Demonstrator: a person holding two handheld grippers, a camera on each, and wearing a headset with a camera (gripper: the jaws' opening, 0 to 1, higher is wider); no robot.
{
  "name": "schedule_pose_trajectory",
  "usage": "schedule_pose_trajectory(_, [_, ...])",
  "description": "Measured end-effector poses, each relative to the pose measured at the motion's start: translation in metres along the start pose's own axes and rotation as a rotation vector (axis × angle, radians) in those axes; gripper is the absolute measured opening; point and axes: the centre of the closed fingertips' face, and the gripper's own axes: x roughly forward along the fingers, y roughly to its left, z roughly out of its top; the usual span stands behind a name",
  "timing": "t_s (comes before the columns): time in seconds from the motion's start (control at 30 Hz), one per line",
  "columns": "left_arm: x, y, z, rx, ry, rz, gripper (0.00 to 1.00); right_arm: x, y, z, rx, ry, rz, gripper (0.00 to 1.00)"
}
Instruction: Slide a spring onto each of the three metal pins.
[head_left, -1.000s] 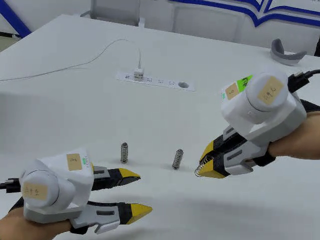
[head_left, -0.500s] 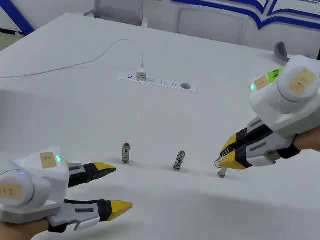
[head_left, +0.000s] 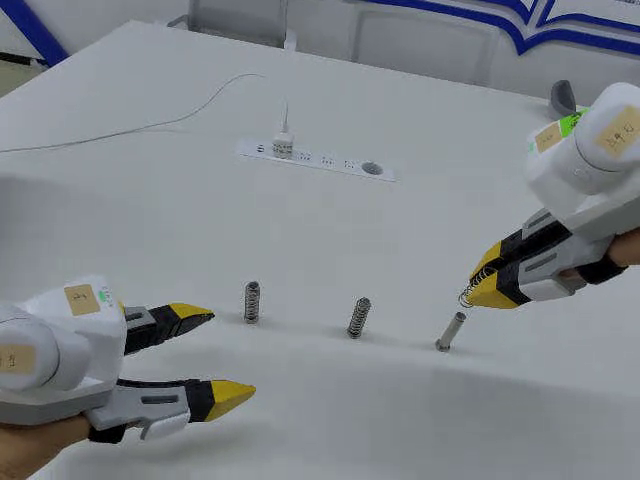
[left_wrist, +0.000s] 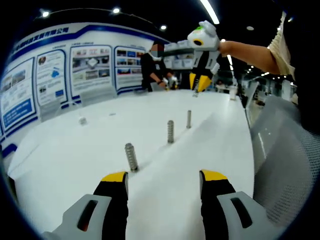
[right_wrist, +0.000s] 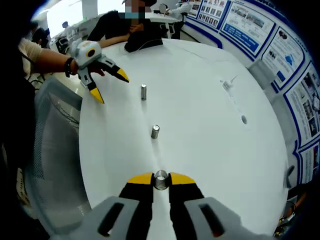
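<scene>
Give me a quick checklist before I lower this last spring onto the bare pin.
1. Held spring gripped in right claw: ok.
2. Third pin bare: ok.
3. Held spring lined up over third pin: cannot tell; it hangs near the pin's top.
4. Left spring and middle spring seated on their pins: ok.
5. Left claw open, apart from the pins: ok.

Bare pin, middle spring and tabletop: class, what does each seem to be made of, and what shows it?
Bare pin: probably metal, a smooth grey cylinder with a dull sheen. Middle spring: likely steel wire, grey coils. Tabletop: white matte sheet, maybe laminate; unclear.
</scene>
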Motion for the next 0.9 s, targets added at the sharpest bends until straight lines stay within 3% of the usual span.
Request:
schedule_pose_trajectory(0.3, [-0.001,0.003,0.004,0.001,-0.002,0.010,0.60,0.018,-0.011,-0.015,0.001,0.061,0.013,0.13])
schedule_pose_trajectory(0.9, [-0.001,0.004,0.002,-0.009,0.004,0.013,0.60,0.037,-0.017,-0.028,0.019,0.098,0.037,0.13])
